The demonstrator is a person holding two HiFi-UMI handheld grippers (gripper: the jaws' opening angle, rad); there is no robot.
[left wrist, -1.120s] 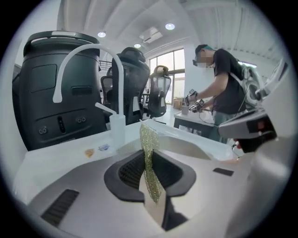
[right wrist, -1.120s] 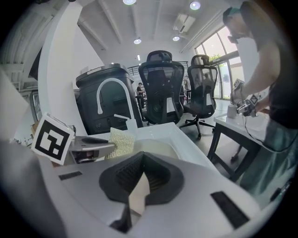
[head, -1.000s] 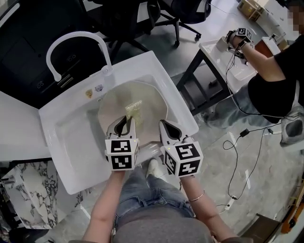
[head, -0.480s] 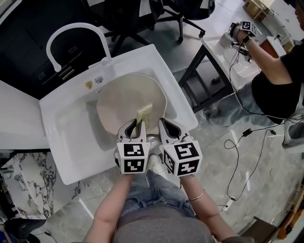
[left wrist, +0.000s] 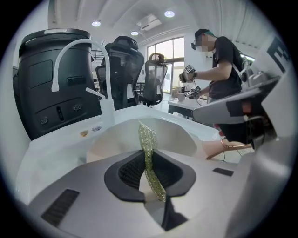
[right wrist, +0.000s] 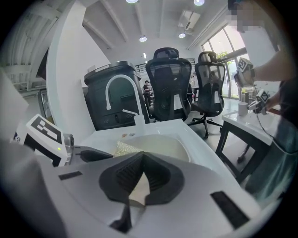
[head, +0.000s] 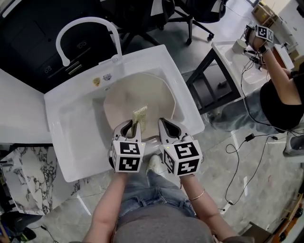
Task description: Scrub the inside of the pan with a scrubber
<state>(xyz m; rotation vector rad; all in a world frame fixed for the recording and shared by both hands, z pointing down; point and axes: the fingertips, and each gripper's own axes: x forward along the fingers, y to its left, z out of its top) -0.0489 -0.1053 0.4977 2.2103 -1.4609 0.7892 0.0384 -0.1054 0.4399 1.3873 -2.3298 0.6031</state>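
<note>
A beige pan [head: 154,95] lies in the white sink [head: 71,123]. My left gripper [head: 129,127] hovers over the pan's near side, shut on a yellow-green mesh scrubber [head: 139,115] that stands upright out of the jaws. The left gripper view shows the scrubber [left wrist: 148,146] pinched between the dark pads above the pan [left wrist: 179,135]. My right gripper [head: 167,127] sits at the pan's near rim with its jaws together; a beige piece between the pads [right wrist: 135,190] looks like the pan's handle. The right gripper view also shows the scrubber [right wrist: 125,148] to the left.
A white arched faucet [head: 85,26] stands at the sink's far edge. Beside the sink on the right is a black-legged table [head: 228,52] where another person [head: 282,99] works with grippers. Cables [head: 247,142] trail on the floor, and office chairs [head: 190,14] stand behind.
A second ago the scrubber lay flat in the pan ahead of my left gripper. Now it stands upright in the jaws, which shifted right, then slightly back. The right gripper held still.
</note>
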